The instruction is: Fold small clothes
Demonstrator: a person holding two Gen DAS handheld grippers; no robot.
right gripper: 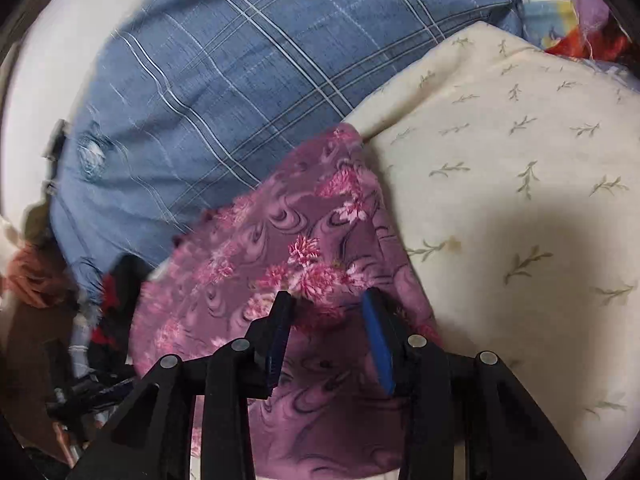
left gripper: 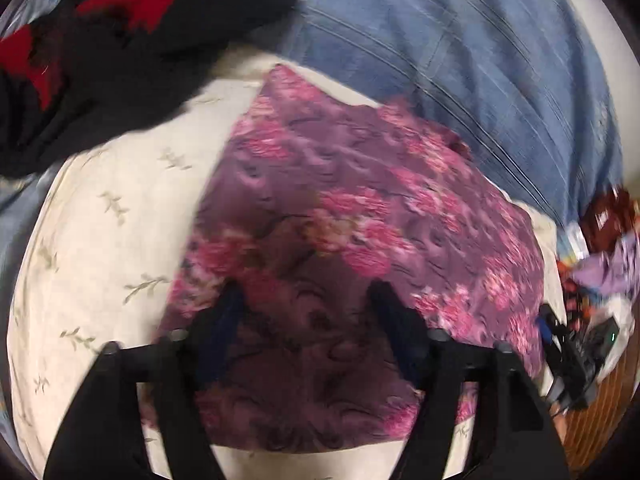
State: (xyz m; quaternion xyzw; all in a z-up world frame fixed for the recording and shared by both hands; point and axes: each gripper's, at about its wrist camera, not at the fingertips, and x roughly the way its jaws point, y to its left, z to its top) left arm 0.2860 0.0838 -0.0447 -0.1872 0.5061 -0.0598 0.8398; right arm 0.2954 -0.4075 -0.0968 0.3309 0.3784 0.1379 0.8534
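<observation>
While both the left gripper (left gripper: 306, 292) and right gripper (right gripper: 328, 298) hover with jaws wide, the purple cloth (left gripper: 360, 216) lies flat between and beyond them, so each should pinch 1 near corner cleanly.

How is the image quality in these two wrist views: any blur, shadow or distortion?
Left wrist: heavy motion blur smears the purple floral cloth and blue plaid fabric; fisheye bends the edges. Right wrist: sharper, print legible; a broad dark shadow falls on the cream leaf-print sheet near the open right claw.
</observation>
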